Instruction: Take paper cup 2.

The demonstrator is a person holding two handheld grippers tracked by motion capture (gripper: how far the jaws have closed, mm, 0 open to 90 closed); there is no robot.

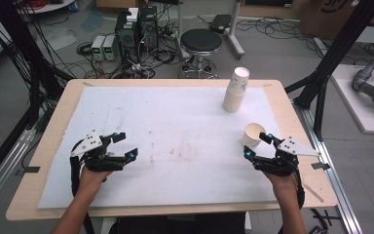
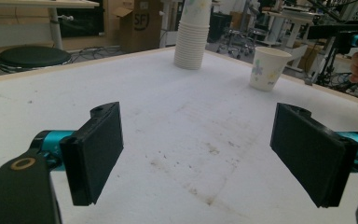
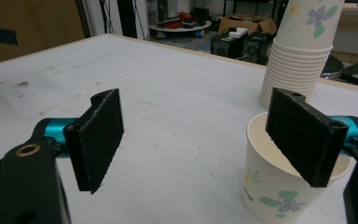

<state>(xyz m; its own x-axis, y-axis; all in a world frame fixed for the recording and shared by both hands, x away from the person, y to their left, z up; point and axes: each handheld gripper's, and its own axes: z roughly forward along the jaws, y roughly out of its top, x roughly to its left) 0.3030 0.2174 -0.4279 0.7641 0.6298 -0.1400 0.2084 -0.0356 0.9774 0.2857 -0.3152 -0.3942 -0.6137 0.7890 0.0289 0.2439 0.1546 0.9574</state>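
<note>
**On the white mat: single cup at the right gripper**

Near the right edge of the table (image 1: 53, 122), the right gripper (image 1: 258, 144) is held with jaws spread; one jaw is seen dipping inside the rim of the single paper cup (image 1: 252, 133), nothing pinched. The cup stands upright, with the cup stack (image 1: 236, 89) farther back. The left gripper (image 1: 126, 145) is spread wide over bare mat (image 1: 175, 141), nothing between its jaws.
</note>
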